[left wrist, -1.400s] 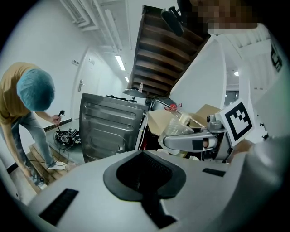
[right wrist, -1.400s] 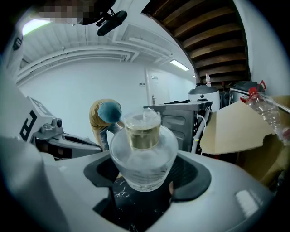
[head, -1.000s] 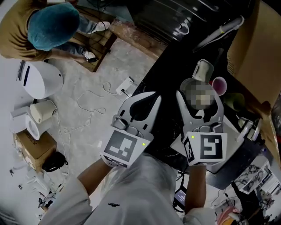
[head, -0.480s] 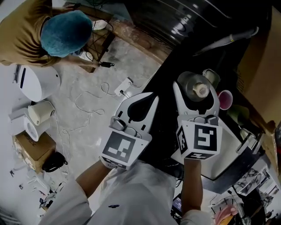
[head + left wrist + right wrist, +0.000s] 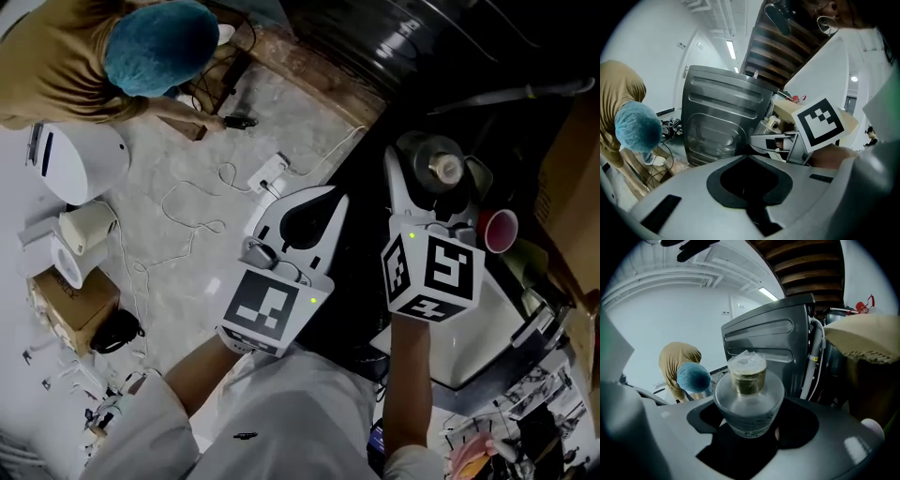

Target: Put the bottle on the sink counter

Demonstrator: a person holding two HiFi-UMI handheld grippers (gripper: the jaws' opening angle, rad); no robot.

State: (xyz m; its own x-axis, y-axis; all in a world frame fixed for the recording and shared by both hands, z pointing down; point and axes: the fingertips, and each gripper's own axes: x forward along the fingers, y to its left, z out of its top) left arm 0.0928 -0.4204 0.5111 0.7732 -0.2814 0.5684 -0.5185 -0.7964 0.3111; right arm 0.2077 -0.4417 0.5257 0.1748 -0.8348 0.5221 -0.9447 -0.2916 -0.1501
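Observation:
A clear glass bottle (image 5: 749,404) with a gold neck and a wrapped cap stands upright between the jaws of my right gripper (image 5: 750,420), which is shut on its body. From the head view the bottle (image 5: 441,169) is over the dark counter (image 5: 375,141), and the right gripper (image 5: 433,183) holds it from the near side. Whether the bottle's base touches the counter is hidden. My left gripper (image 5: 323,199) hangs just left of the counter's edge. Its jaws are shut with nothing between them, and in its own view the left gripper (image 5: 749,157) meets at the tips.
A pink cup (image 5: 500,228) stands right of the bottle, with a white basin (image 5: 492,328) nearer me. A steel machine (image 5: 724,122) rises behind. A person in a teal cap (image 5: 159,42) bends over the floor, beside cables (image 5: 197,211) and a white appliance (image 5: 80,164).
My right gripper has carried the bottle a little up and right in the head view, past the pink cup. The left gripper shifted slightly too. The person in the teal cap moved right.

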